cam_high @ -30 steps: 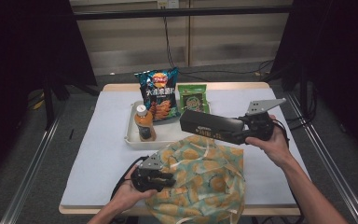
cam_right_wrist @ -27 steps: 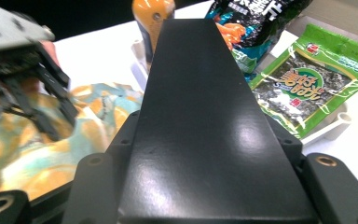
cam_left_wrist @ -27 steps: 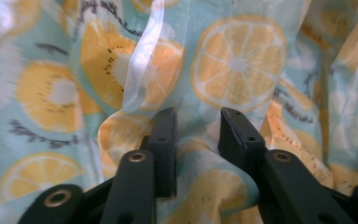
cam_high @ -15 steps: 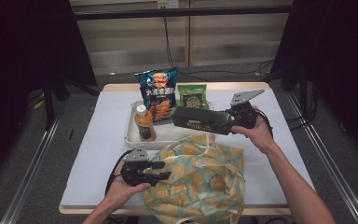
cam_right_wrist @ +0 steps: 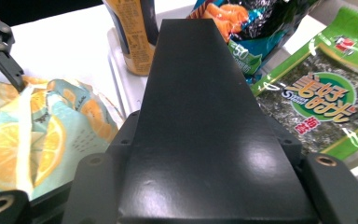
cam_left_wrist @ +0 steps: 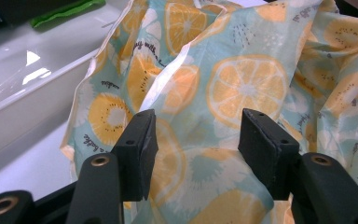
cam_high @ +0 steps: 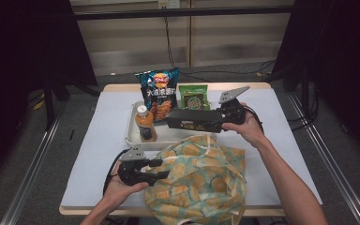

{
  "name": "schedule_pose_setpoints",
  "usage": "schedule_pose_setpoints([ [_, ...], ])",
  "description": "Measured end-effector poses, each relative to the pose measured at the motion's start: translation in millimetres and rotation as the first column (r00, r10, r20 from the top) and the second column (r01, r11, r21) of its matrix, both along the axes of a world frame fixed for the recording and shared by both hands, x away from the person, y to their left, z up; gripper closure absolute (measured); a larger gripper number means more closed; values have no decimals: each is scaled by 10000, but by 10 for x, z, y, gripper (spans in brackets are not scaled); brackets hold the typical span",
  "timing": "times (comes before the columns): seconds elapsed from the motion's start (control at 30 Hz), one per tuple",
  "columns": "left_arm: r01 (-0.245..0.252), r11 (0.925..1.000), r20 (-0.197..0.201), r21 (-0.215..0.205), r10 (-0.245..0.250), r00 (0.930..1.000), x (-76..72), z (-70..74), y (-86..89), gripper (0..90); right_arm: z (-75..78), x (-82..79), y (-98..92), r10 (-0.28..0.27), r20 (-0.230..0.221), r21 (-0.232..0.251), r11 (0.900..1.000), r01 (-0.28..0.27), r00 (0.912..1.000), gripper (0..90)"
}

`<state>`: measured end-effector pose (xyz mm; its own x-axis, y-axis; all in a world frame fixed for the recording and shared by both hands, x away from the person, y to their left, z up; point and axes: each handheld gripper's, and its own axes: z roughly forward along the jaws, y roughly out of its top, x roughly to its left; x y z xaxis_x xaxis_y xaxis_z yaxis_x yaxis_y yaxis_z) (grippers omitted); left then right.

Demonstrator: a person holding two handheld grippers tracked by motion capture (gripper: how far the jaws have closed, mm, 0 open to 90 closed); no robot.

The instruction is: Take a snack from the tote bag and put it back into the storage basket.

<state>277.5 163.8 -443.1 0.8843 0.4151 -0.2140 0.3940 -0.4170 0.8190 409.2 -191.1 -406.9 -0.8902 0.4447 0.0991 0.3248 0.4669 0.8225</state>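
A teal cloth bag (cam_high: 201, 183) printed with orange slices lies crumpled at the table's front. My left gripper (cam_high: 163, 168) sits at its left edge. In the left gripper view its jaws have just been opening; the gripper (cam_left_wrist: 196, 140) is open, and the bag's fabric (cam_left_wrist: 247, 88) lies loose beyond the pads. My right gripper (cam_high: 218, 123) is shut on a long black box (cam_high: 192, 123), held level above the bag's far rim and the tray's front. In the right gripper view the box (cam_right_wrist: 200, 93) runs forward from the gripper (cam_right_wrist: 200, 135), with the bag (cam_right_wrist: 28, 140) to its left.
A white tray (cam_high: 132, 126) behind the bag holds an orange-capped bottle (cam_high: 144, 124), a blue chips bag (cam_high: 158, 89) and a green seaweed pack (cam_high: 193, 97). The white cloth covers the table, with bare room at left and right. Dark frames and rails flank the table.
My right gripper has carried the black box left and lower, toward the tray and bag. My left gripper has slid left to the bag's edge and its jaws have spread.
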Motion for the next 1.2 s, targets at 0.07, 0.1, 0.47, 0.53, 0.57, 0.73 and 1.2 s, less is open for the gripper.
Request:
schedule_pose_setpoints([
  [0.07,2,10000,-6,1,-2,10000,-2,0,-1,457,-41,34,19,13,-102,-42,10000,-13,9999,439],
  [0.1,1,10000,0,5,-1,10000,-3,-3,-3,456,-59,52,27,16,-144,-73,10000,-17,9999,439],
  [0.47,127,9998,-51,143,-127,9999,3,-28,-18,452,-228,181,146,162,-377,-236,9996,-171,9992,439],
  [0.53,100,9998,-48,161,-99,9999,3,-28,-16,452,-246,180,181,249,-380,-331,9991,-261,9990,439],
  [0.57,101,9998,-47,167,-100,9999,5,-29,-16,452,-257,183,196,266,-409,-351,9990,-280,9988,439],
  [0.73,92,9998,-82,160,-91,9999,7,-35,-16,452,-315,194,257,474,-406,-366,9981,-488,9981,438],
  [1.2,57,9997,-126,251,-54,9999,28,-60,-12,447,-451,225,337,736,-618,-366,9964,-759,9954,427],
])
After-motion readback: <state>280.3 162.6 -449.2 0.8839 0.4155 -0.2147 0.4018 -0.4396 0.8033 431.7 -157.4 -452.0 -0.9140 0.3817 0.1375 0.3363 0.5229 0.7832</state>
